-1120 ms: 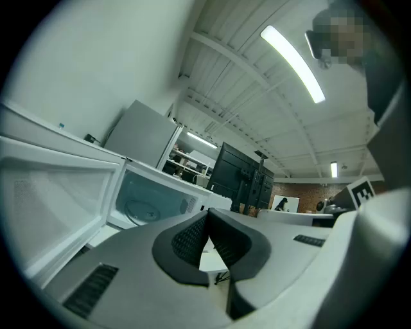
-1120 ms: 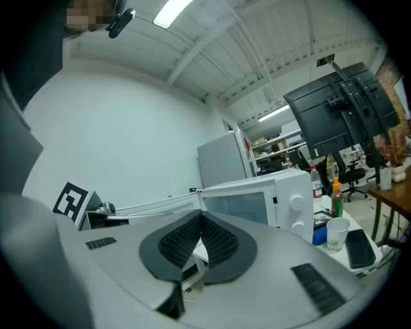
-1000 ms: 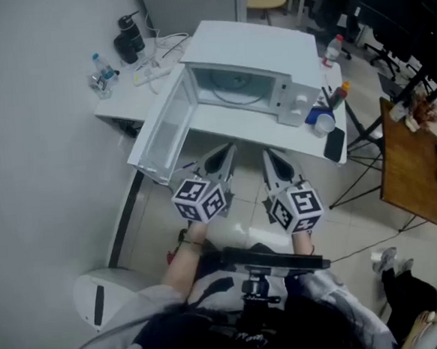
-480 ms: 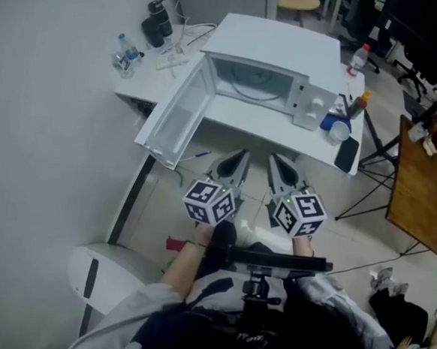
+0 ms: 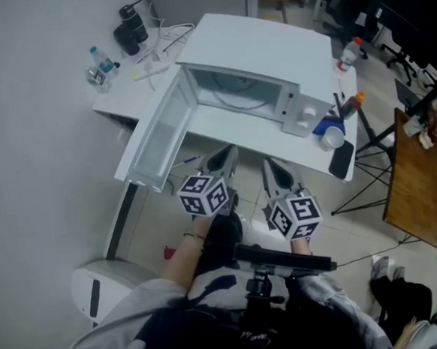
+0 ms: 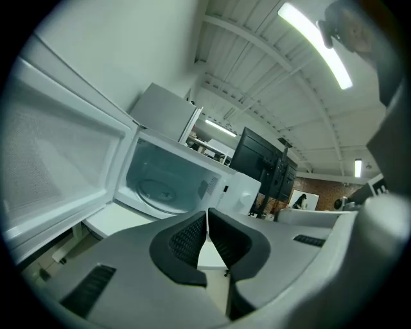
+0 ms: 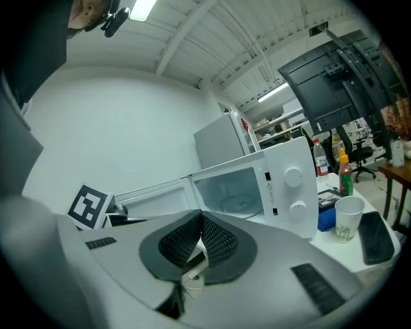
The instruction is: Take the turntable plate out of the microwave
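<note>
On the white table (image 5: pixel 222 124) the open microwave (image 5: pixel 262 61) holds the turntable plate (image 6: pixel 157 189); your left gripper (image 5: pixel 227 156) and right gripper (image 5: pixel 271 167), closed and empty before it, must open and reach in.

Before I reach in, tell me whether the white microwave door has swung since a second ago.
No. The white microwave door still stands wide open, its free edge past the white table's front edge, left of the cavity, as before.
</note>
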Tool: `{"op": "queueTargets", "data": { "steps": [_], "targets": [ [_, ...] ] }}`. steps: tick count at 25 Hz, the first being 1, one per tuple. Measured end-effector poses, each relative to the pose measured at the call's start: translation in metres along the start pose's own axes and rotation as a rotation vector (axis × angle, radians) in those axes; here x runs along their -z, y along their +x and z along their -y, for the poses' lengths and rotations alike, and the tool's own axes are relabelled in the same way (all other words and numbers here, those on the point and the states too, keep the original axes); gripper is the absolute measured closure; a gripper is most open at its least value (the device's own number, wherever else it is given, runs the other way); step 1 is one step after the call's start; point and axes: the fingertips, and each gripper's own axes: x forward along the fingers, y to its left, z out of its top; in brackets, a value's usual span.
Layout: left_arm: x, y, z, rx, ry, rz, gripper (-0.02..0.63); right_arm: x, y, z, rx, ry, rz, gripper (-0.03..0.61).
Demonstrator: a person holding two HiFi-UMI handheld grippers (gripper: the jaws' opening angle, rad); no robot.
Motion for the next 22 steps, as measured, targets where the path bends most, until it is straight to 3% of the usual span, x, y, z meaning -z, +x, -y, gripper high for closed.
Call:
{"op": "queueTargets", "data": {
  "steps": [7, 9, 17, 22],
  "targets": [
    [0.003, 0.076, -0.057, -0.007, -0.099, -0.077, 0.593, -0.011, 0.054, 0.027, 0.013, -0.007, -0.043, 0.569],
    [0.007, 0.093, -0.071, 0.003, -0.146, -0.106, 0.555, -0.011, 0.068, 0.034, 0.019, -0.006, -0.064, 0.569],
    [0.025, 0.140, -0.113, 0.021, -0.360, -0.171, 0.511, -0.012, 0.103, 0.064, 0.064, -0.019, -0.122, 0.569],
    [0.031, 0.159, -0.138, -0.015, -0.478, -0.176, 0.500, -0.014, 0.119, 0.075, 0.078, -0.034, -0.137, 0.569]
  ]
}}
